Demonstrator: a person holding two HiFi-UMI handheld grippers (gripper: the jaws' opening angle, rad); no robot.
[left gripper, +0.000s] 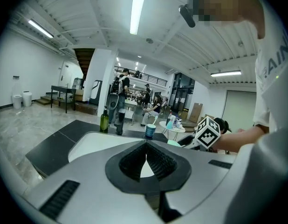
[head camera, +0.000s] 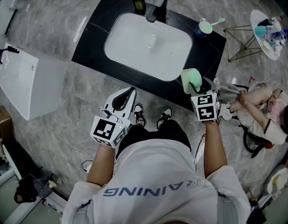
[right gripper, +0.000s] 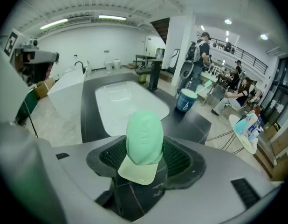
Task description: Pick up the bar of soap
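Observation:
The mint-green bar of soap [right gripper: 144,136] rests on a pale green dish [right gripper: 137,173] on the black counter [head camera: 90,36], near its front edge and right of the white basin [head camera: 134,45]. In the head view the soap [head camera: 192,78] shows just ahead of my right gripper [head camera: 194,87]. My right gripper [right gripper: 145,158] straddles the soap with its jaws wide; the ribbed pads [right gripper: 111,155] flank the bar closely without clearly pressing on it. My left gripper [head camera: 121,99] hangs in front of the counter, off to the left. Its jaws [left gripper: 146,160] are shut on nothing.
A black faucet [head camera: 157,6] and a dark bottle [head camera: 138,0] stand behind the basin, and a blue cup [head camera: 203,29] with a toothbrush stands at the back right. A white tub [head camera: 27,80] lies left. A person [head camera: 263,106] sits to the right, beside a small white table [head camera: 267,29].

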